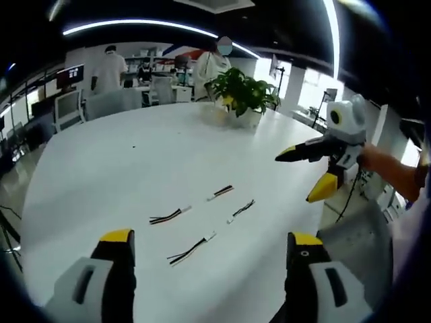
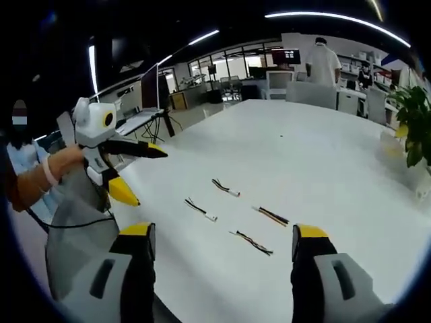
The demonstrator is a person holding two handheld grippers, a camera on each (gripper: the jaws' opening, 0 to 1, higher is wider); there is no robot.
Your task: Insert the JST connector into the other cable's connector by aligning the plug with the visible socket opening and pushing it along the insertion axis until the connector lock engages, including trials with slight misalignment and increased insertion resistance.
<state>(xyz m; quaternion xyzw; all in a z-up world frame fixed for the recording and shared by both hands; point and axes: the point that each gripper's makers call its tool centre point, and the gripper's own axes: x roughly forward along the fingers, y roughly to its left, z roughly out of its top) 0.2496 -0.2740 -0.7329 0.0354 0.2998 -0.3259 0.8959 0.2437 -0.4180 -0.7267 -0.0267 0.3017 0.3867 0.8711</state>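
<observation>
While both hand-held grippers hang above the white tabletop (image 1: 101, 161), I record nothing gripped. My left hand-held gripper (image 1: 210, 237) has its jaws standing wide apart and empty; it also shows in the right gripper view (image 2: 135, 171), jaws likewise spread. My right hand-held gripper (image 2: 222, 232) is equally spread and empty, and appears in the left gripper view (image 1: 306, 175) held by a person's hand (image 1: 384, 165).

4 short JST cable leads lie loose on the tabletop, near one another but apart: 1 (image 1: 190, 249) nearest my left jaws, 1 (image 1: 169, 216) beyond it, 1 (image 1: 242, 209) to the right, 1 (image 1: 221, 192) farthest. The connector housings are too small for me to tell plug from socket.

Judgement: the step in hand is pickup. I would take each lead just behind its housing, so the wires cannot flex, leaving the mating faces exposed. I would then square plug to socket opening before pushing straight, backing off on resistance rather than forcing. A potted plant (image 1: 241, 91) stands well clear.
</observation>
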